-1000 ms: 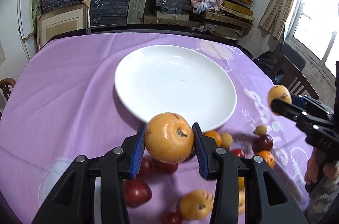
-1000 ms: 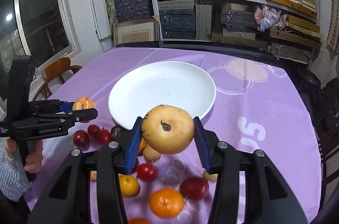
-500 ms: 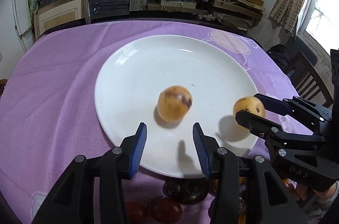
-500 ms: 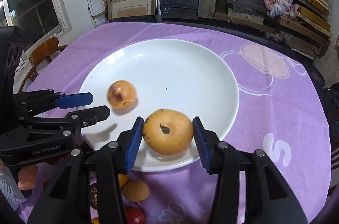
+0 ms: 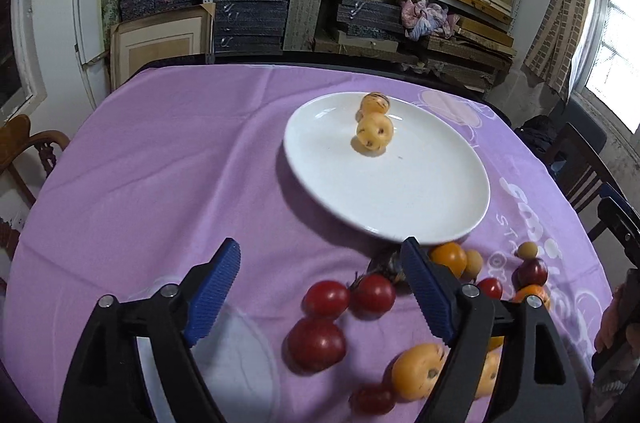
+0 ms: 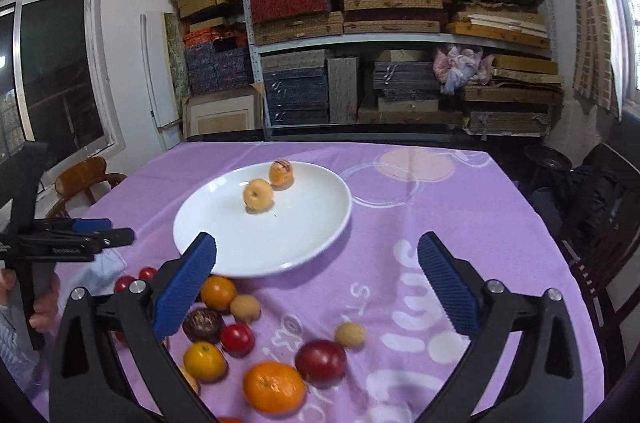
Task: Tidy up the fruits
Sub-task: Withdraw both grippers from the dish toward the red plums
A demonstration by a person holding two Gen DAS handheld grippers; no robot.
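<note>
Both yellow fruits [image 6: 269,186] now sit on plate [image 6: 312,243] – left gripper [image 5: 320,287] & right gripper [image 6: 316,275] jaws just spread wide, empty – ready for more.

A dark fruit [image 5: 386,263] (kind unclear) hides partly behind the left tool [image 5: 320,287].

Round table [image 6: 500,207] w/ purple printed cloth. White plate [image 6: 304,243] sits mid-table. Loose fruit lies on the cloth at the plate's near edge: oranges [image 6: 274,387], red ones [image 5: 317,343], small tan ones [image 6: 350,335], a dark one [image 6: 203,325], a yellow pear [image 5: 418,369]
</note>
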